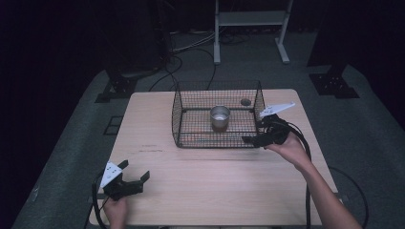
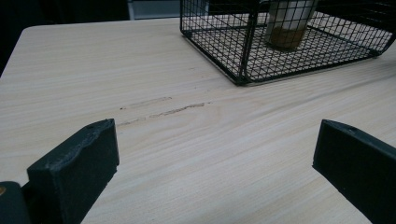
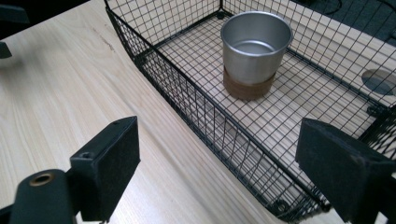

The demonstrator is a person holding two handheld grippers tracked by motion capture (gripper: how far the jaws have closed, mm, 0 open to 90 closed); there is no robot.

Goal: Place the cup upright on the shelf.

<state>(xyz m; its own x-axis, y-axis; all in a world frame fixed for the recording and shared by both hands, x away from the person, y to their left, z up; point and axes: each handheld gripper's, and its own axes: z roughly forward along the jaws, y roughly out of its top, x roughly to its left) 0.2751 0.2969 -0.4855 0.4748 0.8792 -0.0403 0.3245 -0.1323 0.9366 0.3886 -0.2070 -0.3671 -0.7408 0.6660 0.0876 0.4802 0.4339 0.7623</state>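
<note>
A dark room with a grey carpeted floor surrounds a pale wood-grain table (image 1: 157,191), its top smooth apart from a faint scuff line near the middle. Toward the far side of the table sits a black wire-mesh basket (image 1: 177,119), open at the top, with a fine square grid and rounded corners. Inside it, on the mesh floor near the centre, a small metal cup (image 3: 256,46) stands upright, brushed silver, slightly tapered, empty as far as can be seen, with a brown band around its base. The right gripper (image 1: 260,133) hangs just at the basket's near right corner, its jaws spread wide and holding nothing; in the right gripper view the cup lies ahead and beyond the near mesh wall, so a reach would likely have to go over the rim and down onto the cup's vertical axis. The left gripper (image 1: 133,172) rests at the near left of the table, well apart from the basket, jaws likewise wide open and empty. The right hand is clearly the nearer to the cup.
</note>
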